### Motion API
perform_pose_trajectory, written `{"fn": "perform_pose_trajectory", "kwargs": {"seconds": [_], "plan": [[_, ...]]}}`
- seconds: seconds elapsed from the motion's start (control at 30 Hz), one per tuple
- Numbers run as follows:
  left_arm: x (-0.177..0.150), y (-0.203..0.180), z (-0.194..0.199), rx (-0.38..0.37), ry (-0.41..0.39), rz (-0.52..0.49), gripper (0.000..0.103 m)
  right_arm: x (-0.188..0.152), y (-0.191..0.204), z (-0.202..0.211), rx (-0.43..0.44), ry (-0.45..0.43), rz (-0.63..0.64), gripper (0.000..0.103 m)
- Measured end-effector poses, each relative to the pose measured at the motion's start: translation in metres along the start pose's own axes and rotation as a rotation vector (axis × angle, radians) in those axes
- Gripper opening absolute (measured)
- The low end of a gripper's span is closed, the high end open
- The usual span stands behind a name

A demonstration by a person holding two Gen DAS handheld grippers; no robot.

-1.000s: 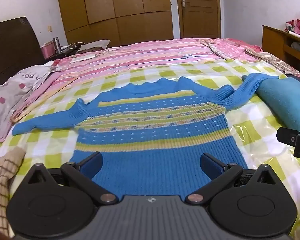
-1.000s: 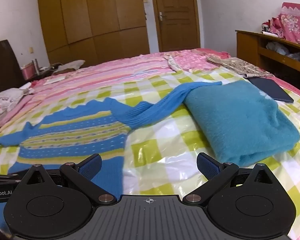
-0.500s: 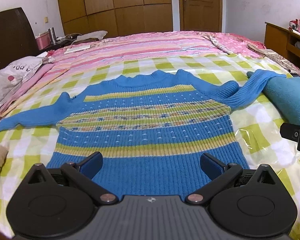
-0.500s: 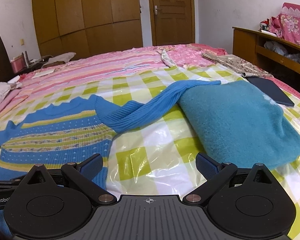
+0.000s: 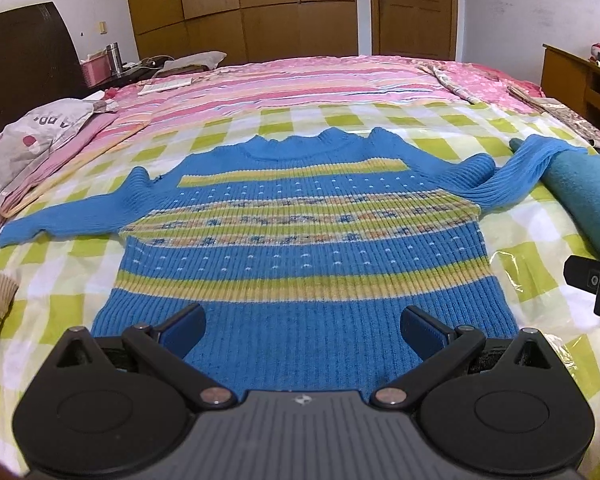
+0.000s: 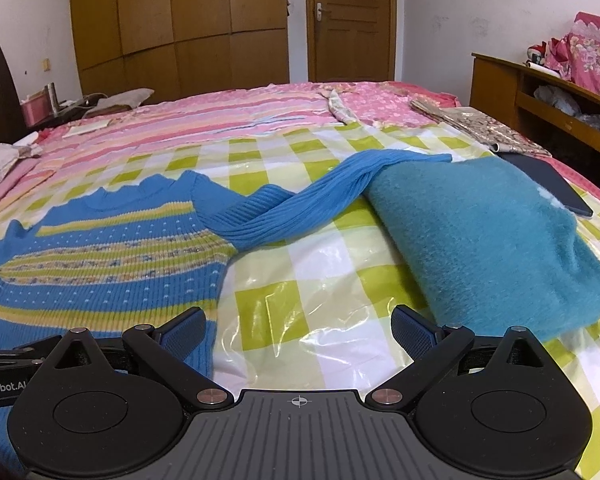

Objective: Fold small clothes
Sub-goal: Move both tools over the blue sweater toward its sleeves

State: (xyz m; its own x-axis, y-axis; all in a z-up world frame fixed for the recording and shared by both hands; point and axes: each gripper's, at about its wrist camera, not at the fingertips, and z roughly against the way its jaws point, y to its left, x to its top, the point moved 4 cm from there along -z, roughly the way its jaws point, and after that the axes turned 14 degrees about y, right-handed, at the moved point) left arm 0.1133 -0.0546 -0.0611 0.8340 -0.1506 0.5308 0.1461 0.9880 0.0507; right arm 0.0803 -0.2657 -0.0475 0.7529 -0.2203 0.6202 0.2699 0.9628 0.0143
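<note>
While the blue striped sweater [image 5: 300,236] lies flat, face up, on the checked plastic sheet [image 6: 312,292] over the bed, we judge the fold not yet begun: both sleeves are spread out. Our left gripper [image 5: 302,330] hovers over the hem, fingers spread wide, gripping nothing. Our right gripper [image 6: 296,330] hangs beside the sweater's right edge, likewise spread and empty. The right sleeve [image 6: 300,204] drapes onto the teal folded garment [image 6: 492,240]. Next move, in our judgement: pinch that sleeve near its cuff, lift it clear of the teal pile, and lay it across the chest.
</note>
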Motion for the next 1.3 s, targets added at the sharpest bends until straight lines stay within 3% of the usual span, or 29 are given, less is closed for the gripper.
{"fn": "perform_pose_trajectory", "kwargs": {"seconds": [1.3], "plan": [[-0.003,0.002,-0.008,0.011,0.017,0.012,0.103,-0.003,0.001,-0.008,-0.013,0.025,0.008,0.097]]}}
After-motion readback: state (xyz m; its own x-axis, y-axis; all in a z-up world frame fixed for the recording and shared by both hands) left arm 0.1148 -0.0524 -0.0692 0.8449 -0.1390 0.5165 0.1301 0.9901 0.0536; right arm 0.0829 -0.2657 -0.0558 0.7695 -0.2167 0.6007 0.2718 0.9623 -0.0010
